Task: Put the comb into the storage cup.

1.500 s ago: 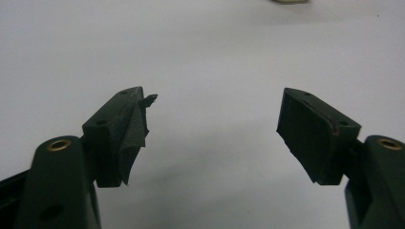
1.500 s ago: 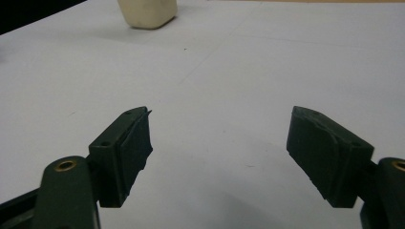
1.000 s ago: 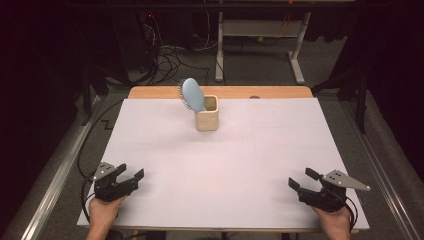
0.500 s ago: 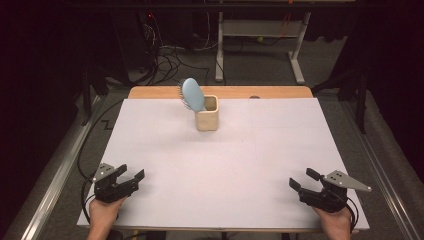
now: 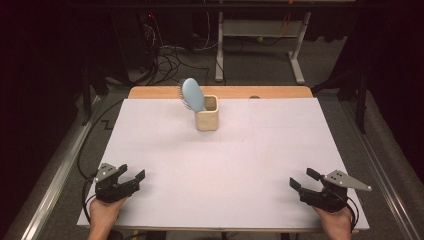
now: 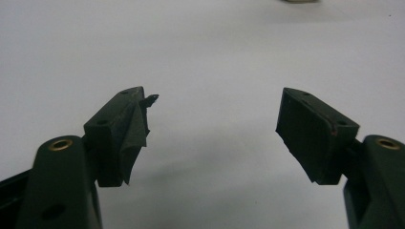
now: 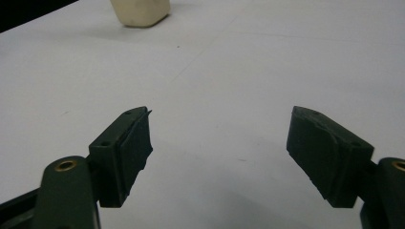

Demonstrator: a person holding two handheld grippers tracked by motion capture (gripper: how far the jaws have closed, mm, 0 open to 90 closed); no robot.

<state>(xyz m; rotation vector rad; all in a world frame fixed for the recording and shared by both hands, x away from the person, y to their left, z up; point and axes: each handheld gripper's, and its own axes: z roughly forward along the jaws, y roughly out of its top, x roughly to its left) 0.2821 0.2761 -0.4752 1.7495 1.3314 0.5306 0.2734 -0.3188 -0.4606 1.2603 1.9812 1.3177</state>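
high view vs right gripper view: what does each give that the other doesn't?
High view alone: the light blue oval hairbrush leaning out of the cup, the wooden table edge, both hands, the left gripper, and the floor cables. Right gripper view alone: a close look along the right gripper, jaws wide apart with nothing between them. Shared: the cream square cup and the white table cover.

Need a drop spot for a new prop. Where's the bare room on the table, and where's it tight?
Most of the white sheet is bare: the whole middle between the left claw and right claw, and both sides of the beige cup. It is tight only at the far centre, where the cup holds the blue hairbrush leaning left.
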